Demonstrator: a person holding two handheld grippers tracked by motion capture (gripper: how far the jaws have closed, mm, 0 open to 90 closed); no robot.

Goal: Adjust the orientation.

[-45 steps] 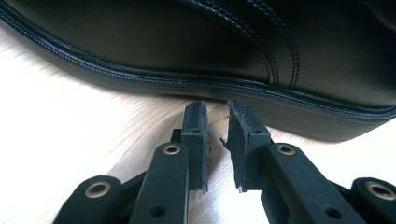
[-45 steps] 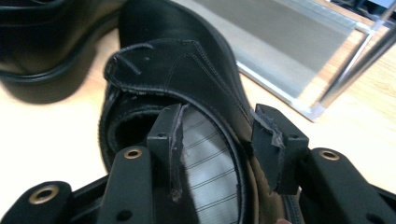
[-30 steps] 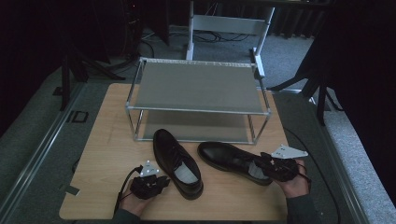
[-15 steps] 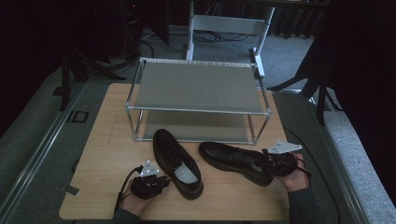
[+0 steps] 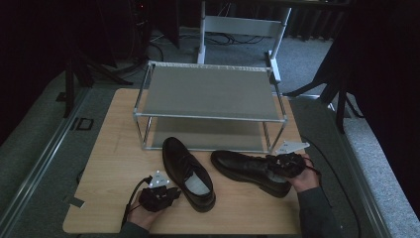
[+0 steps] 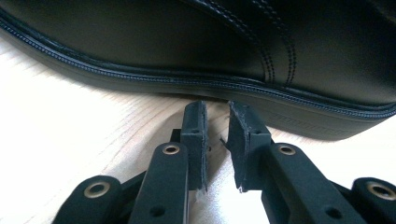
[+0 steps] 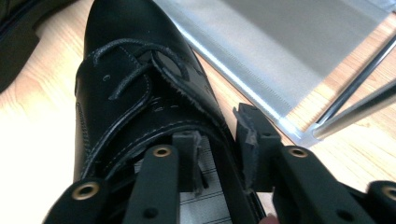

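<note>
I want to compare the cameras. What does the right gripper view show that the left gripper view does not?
The right gripper view alone gives the laces, the rack's lower shelf, and the right gripper closed on the shoe's collar. The left gripper view alone gives the other shoe's welt stitching beyond the left gripper, which holds nothing. Both share the wooden table.

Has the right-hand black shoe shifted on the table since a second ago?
No. The right-hand shoe keeps its place before the rack; the right gripper has slid left onto its heel, jaws just closing on the collar.
</note>
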